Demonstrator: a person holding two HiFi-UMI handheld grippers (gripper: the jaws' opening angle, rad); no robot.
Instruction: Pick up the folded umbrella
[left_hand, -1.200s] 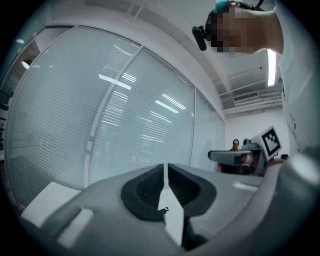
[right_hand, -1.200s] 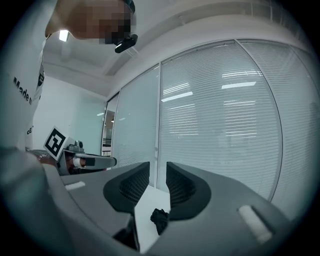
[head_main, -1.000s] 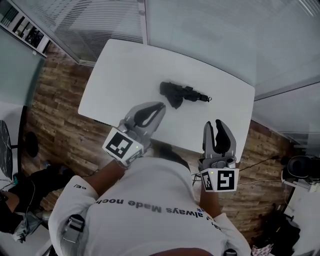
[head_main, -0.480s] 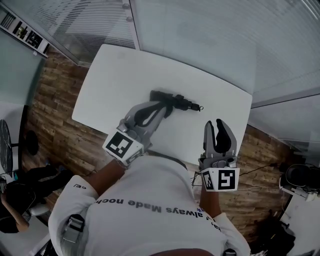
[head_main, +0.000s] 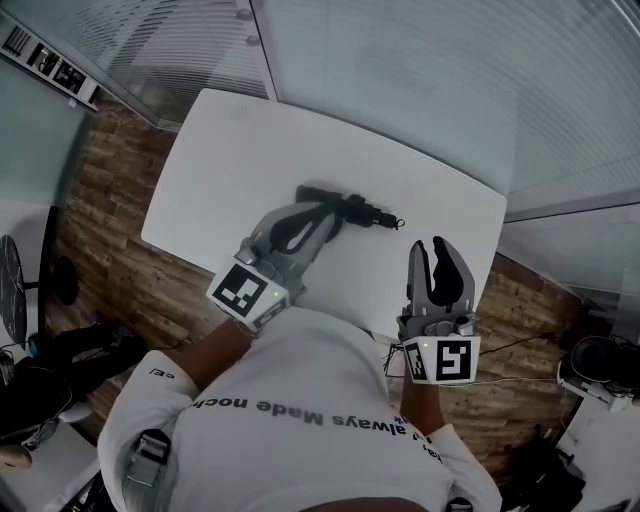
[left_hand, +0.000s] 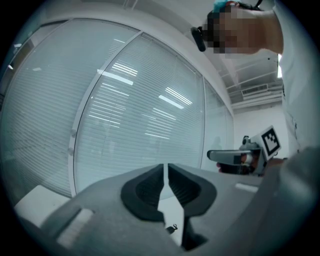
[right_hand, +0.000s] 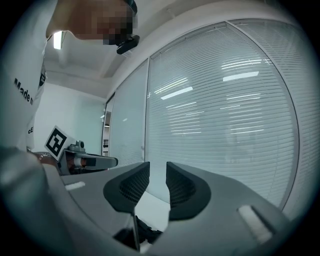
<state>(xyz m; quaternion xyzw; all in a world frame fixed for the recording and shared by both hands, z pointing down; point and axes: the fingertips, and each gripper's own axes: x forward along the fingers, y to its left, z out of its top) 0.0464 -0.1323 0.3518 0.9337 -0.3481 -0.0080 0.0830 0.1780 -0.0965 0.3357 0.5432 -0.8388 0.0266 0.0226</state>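
Observation:
The black folded umbrella (head_main: 364, 210) lies on the white table (head_main: 230, 150), its wrist strap (head_main: 397, 222) pointing right. My left gripper (head_main: 325, 210) is held level in front of the umbrella's left part and hides it; its jaws are shut with nothing between them. Only the strap loop (left_hand: 172, 229) shows below the left gripper (left_hand: 165, 167) in the left gripper view. My right gripper (head_main: 437, 244) stands over the table's near edge, right of the umbrella, with a narrow gap between its jaws. Low in the right gripper view, a dark part of the umbrella (right_hand: 150, 231) shows under the right gripper (right_hand: 157, 167).
A glass wall with blinds (head_main: 420, 90) runs close behind the table. Wooden floor (head_main: 110, 240) surrounds it. A dark chair (head_main: 10, 300) stands at the far left, and equipment (head_main: 600, 360) sits on the floor at the right.
Both grippers have moved forward toward the table. The left one, earlier short of the umbrella, now overlaps its left part. Neither jaw opening has changed.

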